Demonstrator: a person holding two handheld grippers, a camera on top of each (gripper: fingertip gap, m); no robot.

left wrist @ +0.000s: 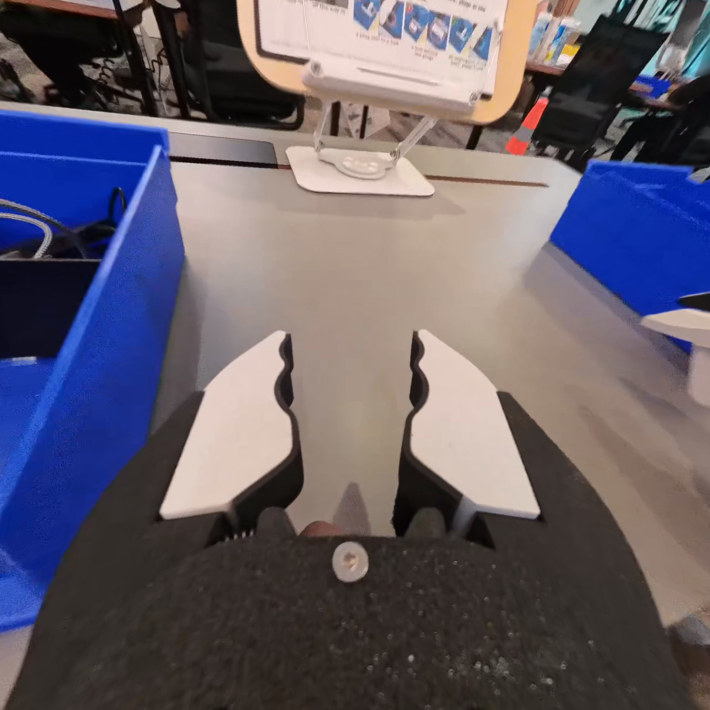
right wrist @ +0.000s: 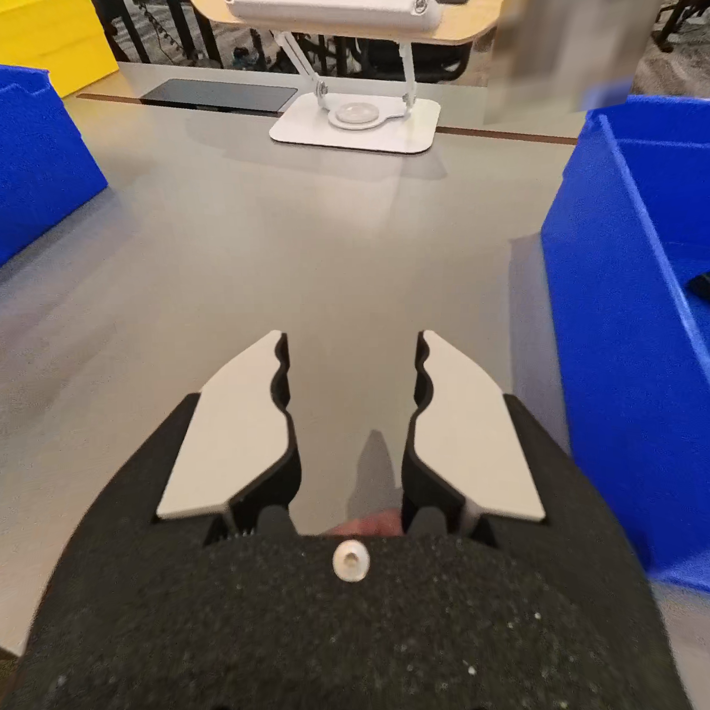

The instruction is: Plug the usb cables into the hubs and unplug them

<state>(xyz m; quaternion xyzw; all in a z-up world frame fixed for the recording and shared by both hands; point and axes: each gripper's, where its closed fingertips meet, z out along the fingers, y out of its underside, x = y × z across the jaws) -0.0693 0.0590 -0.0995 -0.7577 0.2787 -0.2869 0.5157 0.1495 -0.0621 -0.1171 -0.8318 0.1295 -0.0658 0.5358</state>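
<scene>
My left gripper (left wrist: 351,338) is open and empty above the grey table (left wrist: 345,269). To its left stands a blue bin (left wrist: 126,307) that holds grey braided and black cables (left wrist: 57,234) in its far compartment. My right gripper (right wrist: 351,338) is open and empty above the same table (right wrist: 269,249). A blue bin (right wrist: 614,345) stands to its right with a dark object (right wrist: 701,286) inside, mostly hidden. The right gripper's white finger (left wrist: 687,322) shows at the right edge of the left wrist view. No hub shows clearly.
A white stand (left wrist: 361,169) holding an instruction board (left wrist: 384,42) sits at the table's far middle; it also shows in the right wrist view (right wrist: 357,123). A second blue bin (left wrist: 630,246) is on the right, another (right wrist: 42,165) on the left. A yellow box (right wrist: 50,34) stands far left.
</scene>
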